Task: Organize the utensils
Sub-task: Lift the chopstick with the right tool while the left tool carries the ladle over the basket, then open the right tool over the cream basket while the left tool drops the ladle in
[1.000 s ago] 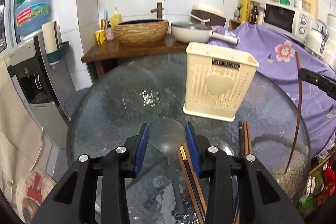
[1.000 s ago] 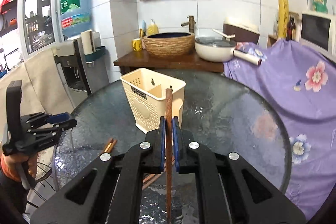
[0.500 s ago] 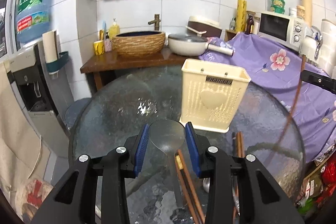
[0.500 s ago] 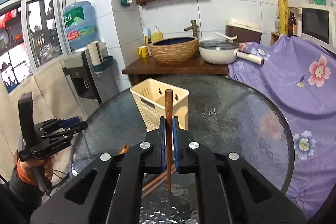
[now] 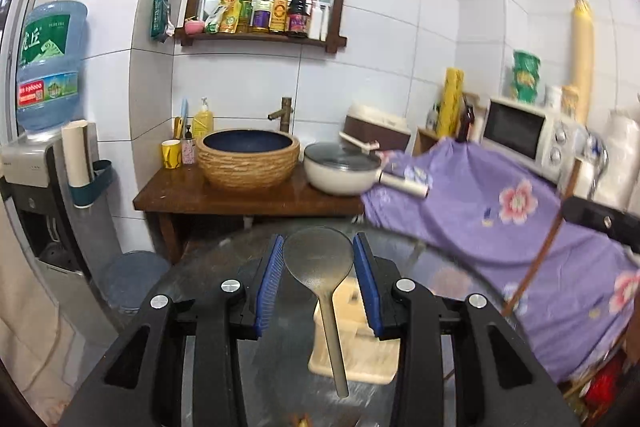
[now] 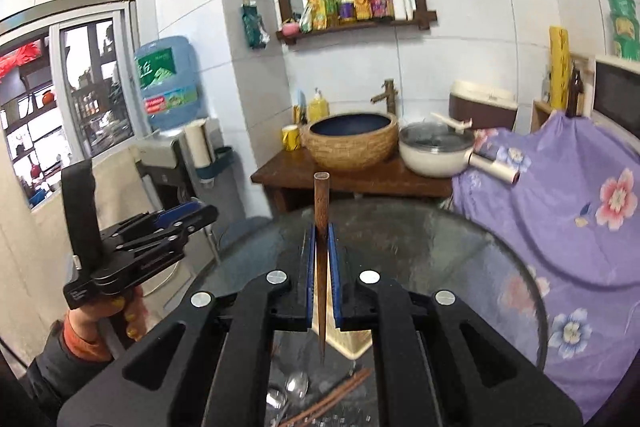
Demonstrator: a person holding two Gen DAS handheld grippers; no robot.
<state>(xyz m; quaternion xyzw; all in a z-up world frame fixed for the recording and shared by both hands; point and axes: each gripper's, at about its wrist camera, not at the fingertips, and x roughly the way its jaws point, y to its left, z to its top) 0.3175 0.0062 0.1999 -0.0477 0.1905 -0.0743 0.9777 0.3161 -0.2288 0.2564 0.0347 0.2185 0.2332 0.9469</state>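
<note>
Left gripper [image 5: 318, 267] clamped on spoon [image 5: 320, 267] — handle toward 6 o'clock, above cream holder [image 5: 356, 359]. Right gripper [image 6: 321, 275] clamped on chopstick [image 6: 321, 227] — upright.

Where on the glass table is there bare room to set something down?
Bare glass runs along the far and right side of the table, toward the purple cloth. The near edge is crowded: holder, spoons and chopsticks below the claws.
</note>
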